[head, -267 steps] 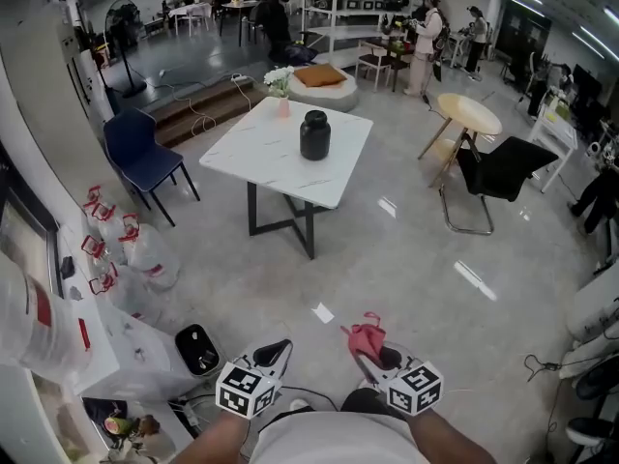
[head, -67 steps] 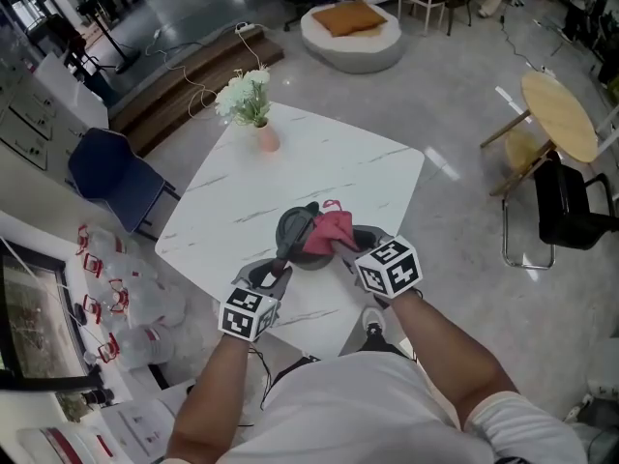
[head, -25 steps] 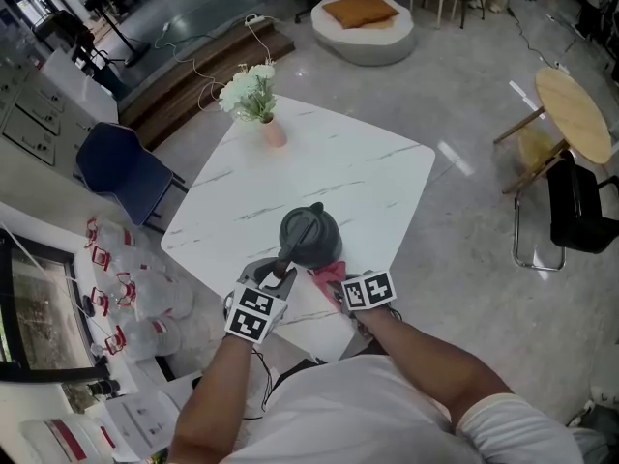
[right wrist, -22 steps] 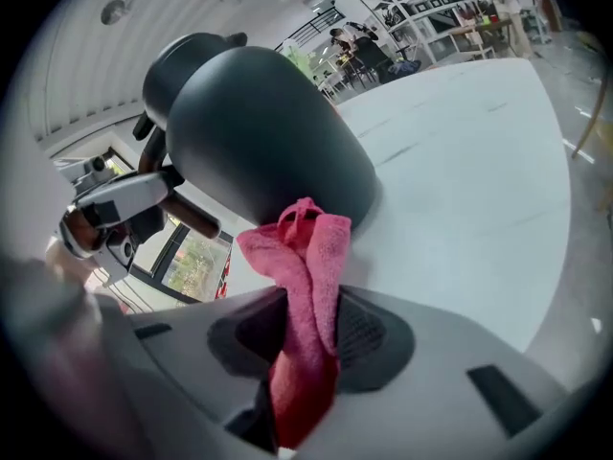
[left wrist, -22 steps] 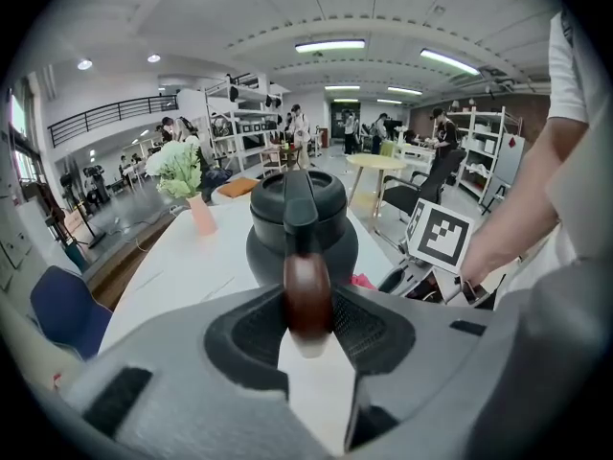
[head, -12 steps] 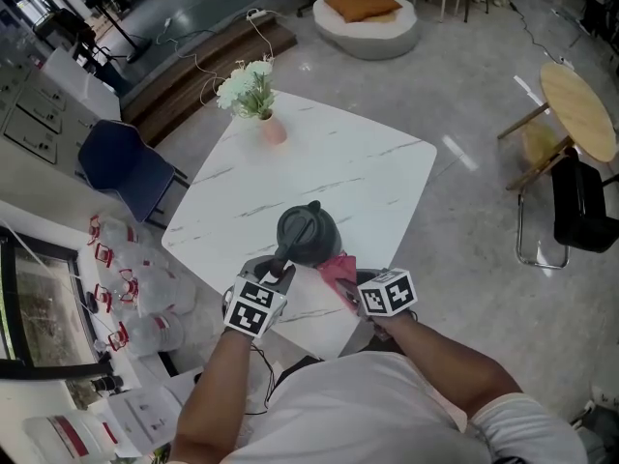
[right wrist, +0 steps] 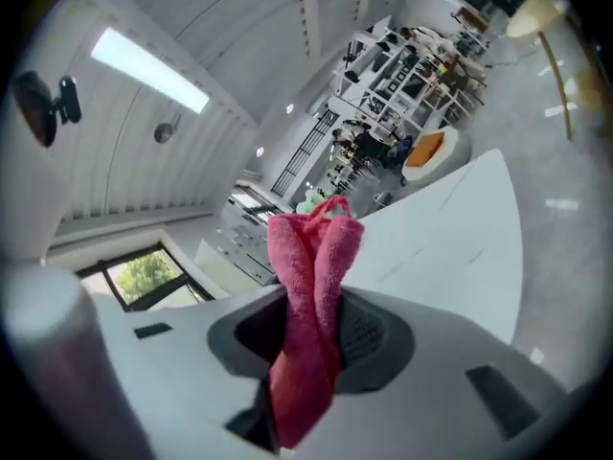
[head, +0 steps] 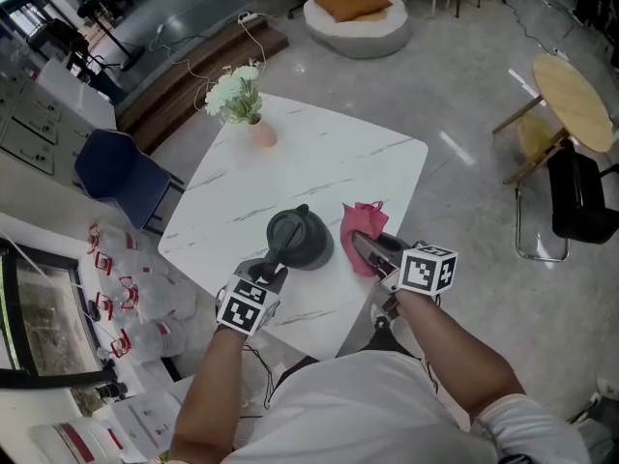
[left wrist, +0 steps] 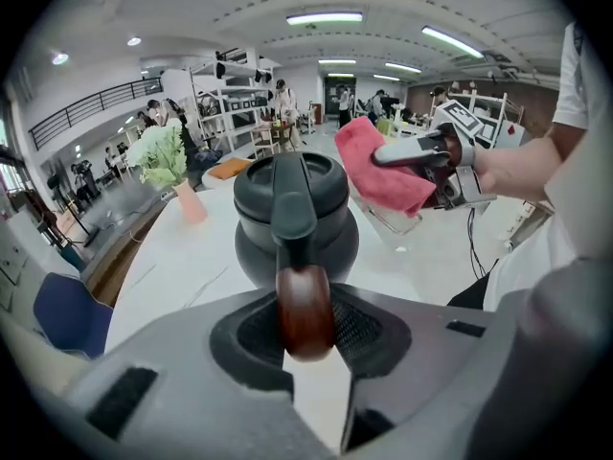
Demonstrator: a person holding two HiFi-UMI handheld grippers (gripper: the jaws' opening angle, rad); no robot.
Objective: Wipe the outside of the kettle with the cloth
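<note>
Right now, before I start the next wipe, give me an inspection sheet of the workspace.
Surface: white marble-look table, holding only the items below.
Job's things: black kettle upright near the near edge; pink cloth held up to its right, apart from it.
Clutter: vase of white flowers at the far corner.
Grippers: left hand-held gripper has just been closing, now gripping the kettle's wooden handle; right hand-held gripper shut on the cloth.
Cables: white cable on the low platform beyond the table.
Surroundings: blue chair, cushioned pouf, round wooden table, black chair.
</note>
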